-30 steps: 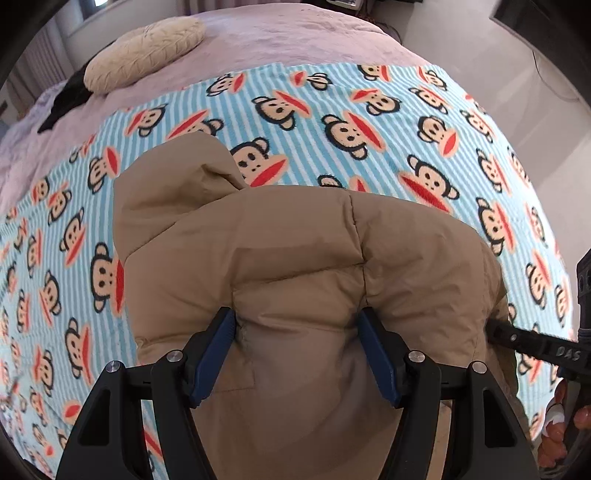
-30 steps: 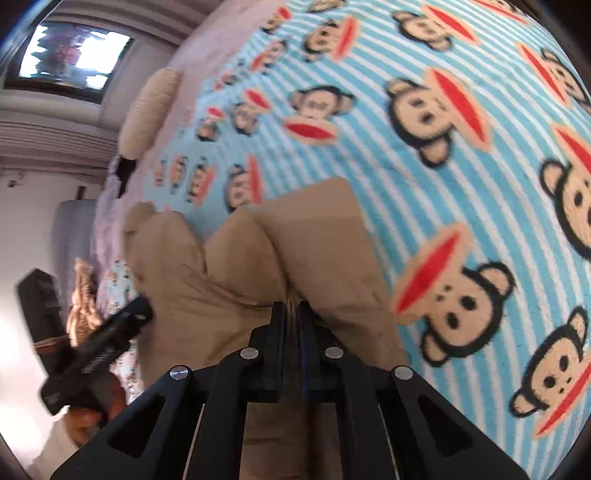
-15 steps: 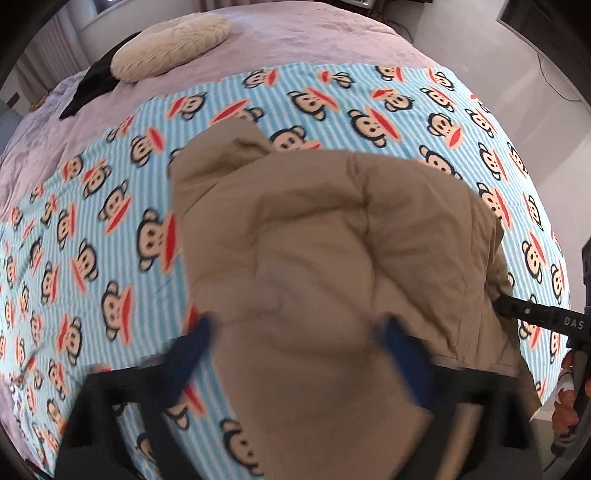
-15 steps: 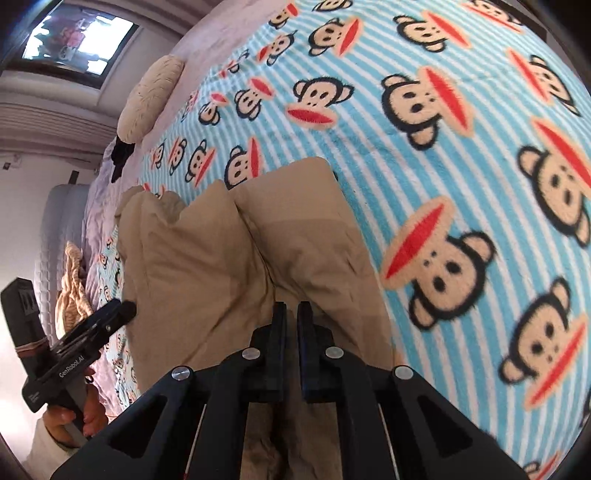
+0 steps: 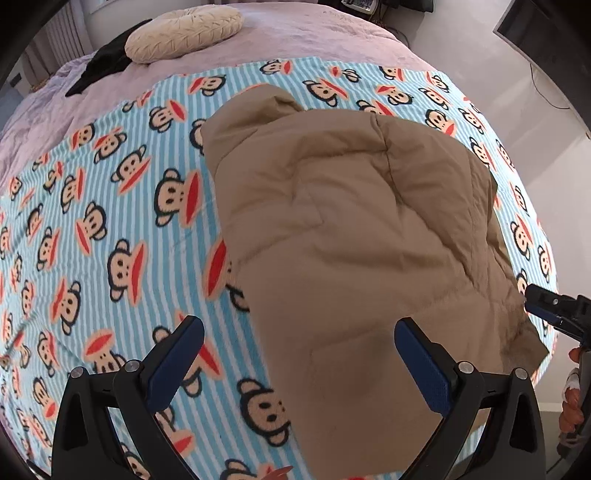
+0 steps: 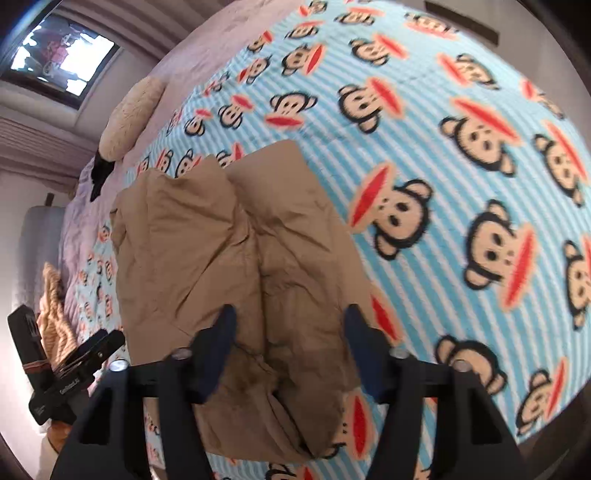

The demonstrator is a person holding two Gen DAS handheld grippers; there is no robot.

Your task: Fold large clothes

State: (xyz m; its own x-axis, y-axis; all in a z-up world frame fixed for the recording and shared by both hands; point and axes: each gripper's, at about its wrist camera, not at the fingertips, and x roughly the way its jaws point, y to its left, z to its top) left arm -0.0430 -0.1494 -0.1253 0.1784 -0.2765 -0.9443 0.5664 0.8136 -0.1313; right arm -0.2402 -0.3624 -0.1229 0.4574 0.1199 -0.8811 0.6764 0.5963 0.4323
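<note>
Tan puffy jacket (image 5: 351,236) lies folded on the monkey-print blanket (image 5: 110,221) that covers the near part of the bed (image 5: 295,40), and neither pair of jaws holds it. The left gripper (image 5: 299,354) has its jaws spread as wide as they go, one blue pad above the blanket and the other above the jacket's near edge, with nothing pressed between them. The right gripper (image 6: 288,347) has its jaws opening; the jacket's near end shows in the gap, yet the pads stand clear of the cloth on both sides, though blur there makes the exact clearance hard to judge.

In the left wrist view the jacket's long axis runs from the near right corner of the blanket away toward the upper left, its rounded far end pointing at the cream pillow (image 5: 184,33). A deep crease down its middle splits it into two padded lobes in the right wrist view.

Both grippers point steeply down at the bed from above. The right one shows at the right edge of the left view, with fingers (image 5: 570,398) wrapped round its handle.
</note>
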